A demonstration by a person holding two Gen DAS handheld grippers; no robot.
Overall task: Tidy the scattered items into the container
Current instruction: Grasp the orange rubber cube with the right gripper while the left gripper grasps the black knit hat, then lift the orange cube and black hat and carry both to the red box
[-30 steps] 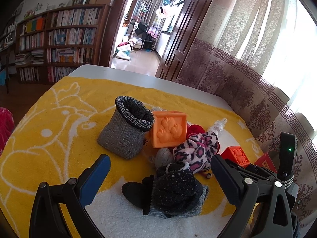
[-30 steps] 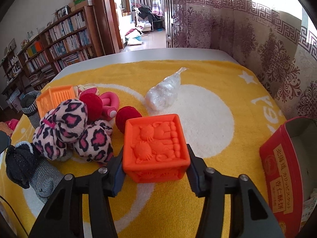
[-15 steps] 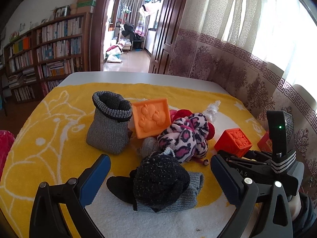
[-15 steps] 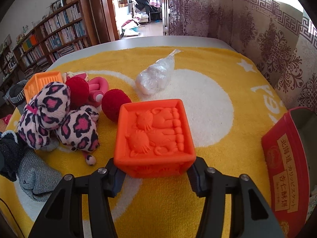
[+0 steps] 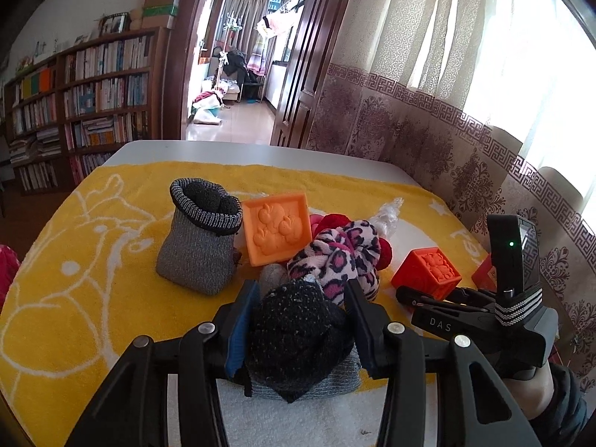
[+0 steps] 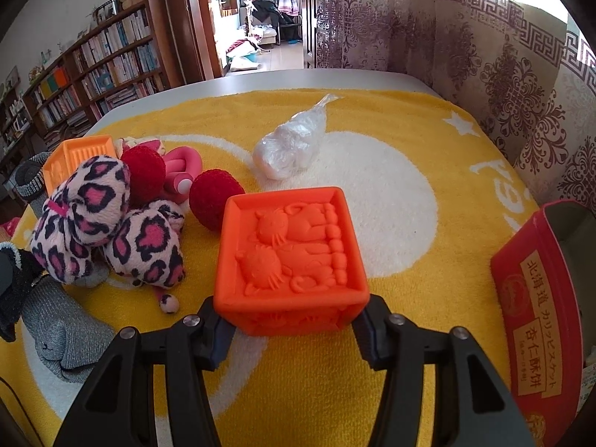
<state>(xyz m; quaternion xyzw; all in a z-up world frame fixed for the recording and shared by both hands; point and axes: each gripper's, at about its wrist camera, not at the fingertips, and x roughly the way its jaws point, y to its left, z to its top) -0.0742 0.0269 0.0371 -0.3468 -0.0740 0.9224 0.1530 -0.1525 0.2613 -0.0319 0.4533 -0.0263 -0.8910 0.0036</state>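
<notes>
Left wrist view: the left gripper (image 5: 301, 320) points forward and down over the yellow towel (image 5: 93, 260), its jaws closing with the black speckled sock bundle (image 5: 298, 339) between them, both pads pressing its sides. Beyond stand a grey sock pouch (image 5: 197, 249), a light orange block (image 5: 277, 229) and a leopard plush toy (image 5: 335, 260). At right the right gripper (image 5: 428, 292) holds the dark orange block (image 5: 428, 272); the letters "DAS" show on its body, and a hand in a dark sleeve (image 5: 558, 398) grips it.

Right wrist view: the right gripper (image 6: 294, 320) tilts steeply down, jaws partly open and clamped on the dark orange block (image 6: 294, 260). The red tin (image 6: 536, 298), bearing gold East Asian characters, stands at right, apart from the block.
</notes>
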